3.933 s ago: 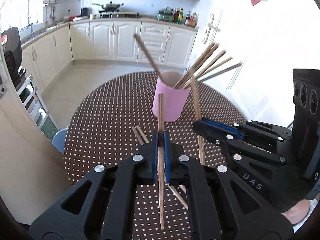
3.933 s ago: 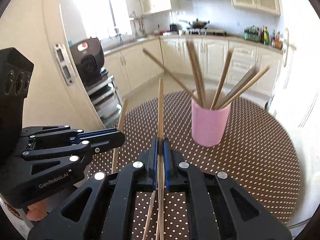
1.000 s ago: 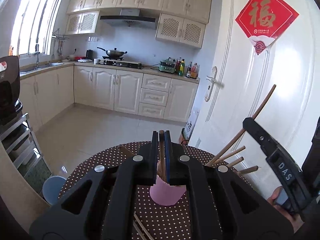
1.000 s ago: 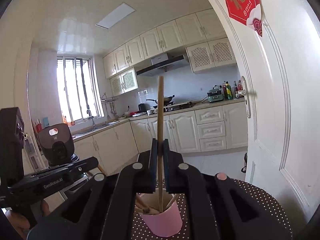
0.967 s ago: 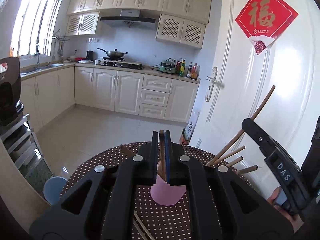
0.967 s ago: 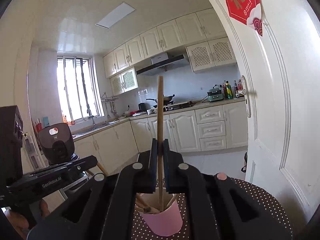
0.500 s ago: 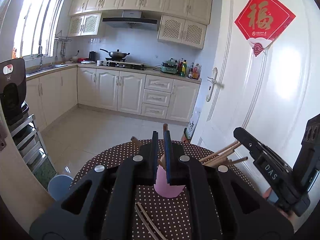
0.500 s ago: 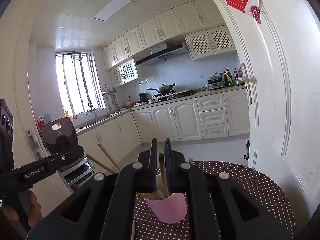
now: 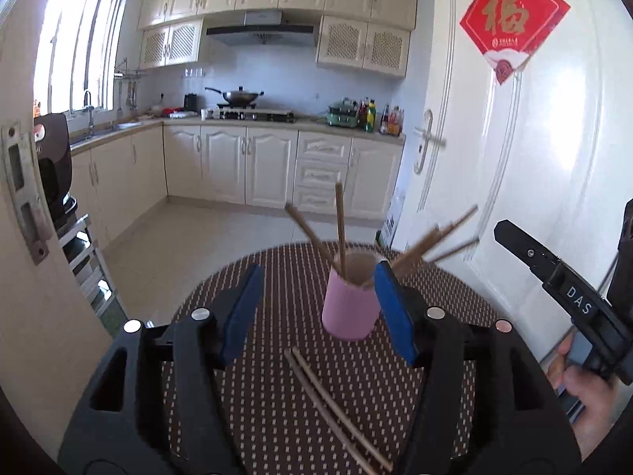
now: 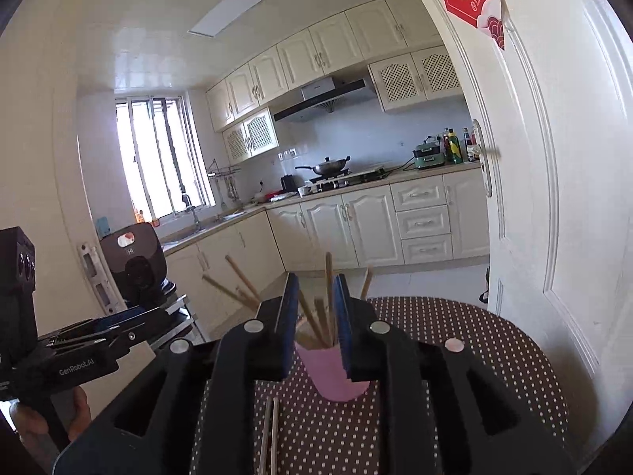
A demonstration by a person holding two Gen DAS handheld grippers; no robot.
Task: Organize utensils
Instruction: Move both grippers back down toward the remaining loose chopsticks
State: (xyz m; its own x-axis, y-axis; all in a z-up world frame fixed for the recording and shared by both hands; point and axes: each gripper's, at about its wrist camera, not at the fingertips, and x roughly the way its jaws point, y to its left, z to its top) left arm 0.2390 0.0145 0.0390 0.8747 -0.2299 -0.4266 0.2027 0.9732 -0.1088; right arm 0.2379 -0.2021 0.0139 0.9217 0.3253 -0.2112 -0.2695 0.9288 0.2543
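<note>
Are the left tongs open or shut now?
Open: the left tongs stand spread with nothing between them; the pink cup shows through the gap.

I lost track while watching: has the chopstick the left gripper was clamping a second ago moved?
Yes. The left gripper is open, and that chopstick now stands in the pink cup on the dotted table.

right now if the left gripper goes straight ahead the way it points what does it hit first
Probably the pink cup holding chopsticks: it stands just ahead, right of centre between the open fingers of the left gripper. Depth is unclear; the gripper may pass above the two loose chopsticks on the table.
</note>
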